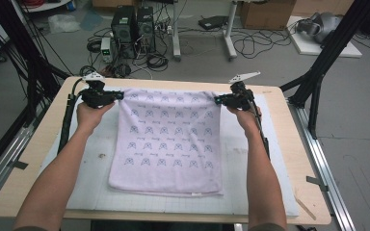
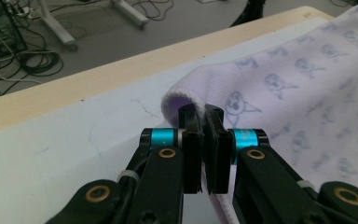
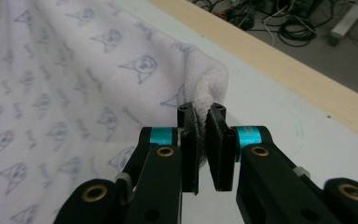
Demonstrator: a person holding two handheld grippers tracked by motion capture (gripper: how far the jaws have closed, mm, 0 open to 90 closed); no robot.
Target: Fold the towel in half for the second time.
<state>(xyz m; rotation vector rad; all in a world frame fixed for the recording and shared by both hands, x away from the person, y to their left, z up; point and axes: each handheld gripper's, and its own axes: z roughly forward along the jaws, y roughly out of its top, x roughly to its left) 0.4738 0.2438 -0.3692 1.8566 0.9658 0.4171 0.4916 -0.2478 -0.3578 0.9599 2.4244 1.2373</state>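
A: Item one: cloth?
B: One pale lilac towel (image 1: 166,139) with a repeated blue cat-face print, lying on the white mat (image 1: 91,168). Its near edge lies flat; its two far corners are raised off the mat.

A: Item two: tongs, count?
B: Two. The left tongs (image 1: 120,95) are clamped on the towel's far left corner; in the left gripper view (image 2: 204,140) the cloth edge runs down between the closed pads. The right tongs (image 1: 217,100) are clamped on the far right corner; in the right gripper view (image 3: 204,140) a bunched fold of towel (image 3: 205,79) stands up from between the pads.

A: Hands?
B: Two, one on each pair of tongs, with the forearms coming in from the near side.

A: Supports?
B: One wooden tabletop (image 1: 296,159) and one white mat on it, under the towel.

A: Surroundings?
B: Two dark computer towers (image 1: 132,26) on the floor beyond the tabletop, among loose cables; the cables are too tangled to count.
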